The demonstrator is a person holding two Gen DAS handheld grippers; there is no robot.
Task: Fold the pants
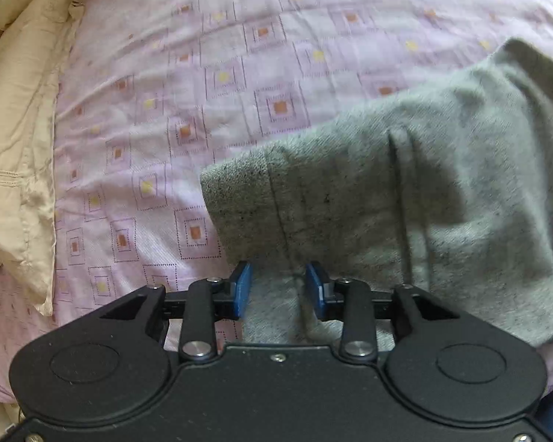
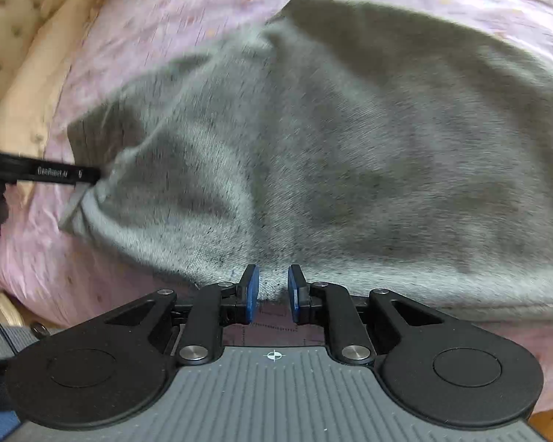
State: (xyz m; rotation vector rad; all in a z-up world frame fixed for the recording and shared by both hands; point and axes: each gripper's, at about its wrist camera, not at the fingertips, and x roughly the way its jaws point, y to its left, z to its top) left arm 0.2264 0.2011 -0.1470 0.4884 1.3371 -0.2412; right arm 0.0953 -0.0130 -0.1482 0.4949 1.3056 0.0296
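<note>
L wrist view: grey heathered knit pants (image 1: 387,191) lie on pink patterned bedsheet (image 1: 210,73), filling centre-right to lower right of frame; cream satin pillow (image 1: 18,140) at left edge. Left gripper (image 1: 278,289) at bottom centre, blue pads apart, fabric fold between them but not pinched: released.

R wrist view: pants fill mid-frame, bunched and blurred. Right gripper (image 2: 272,291) at bottom centre, jaws part open, garment edge just ahead, nothing clamped. Other gripper's black finger touches the cloth at mid-left.

Assessment: fabric soft, light, limp; will sag and crease, non-slippery, not fragile. Best hold: hem corners or seam w/ thicker cloth, both layers together.
</note>
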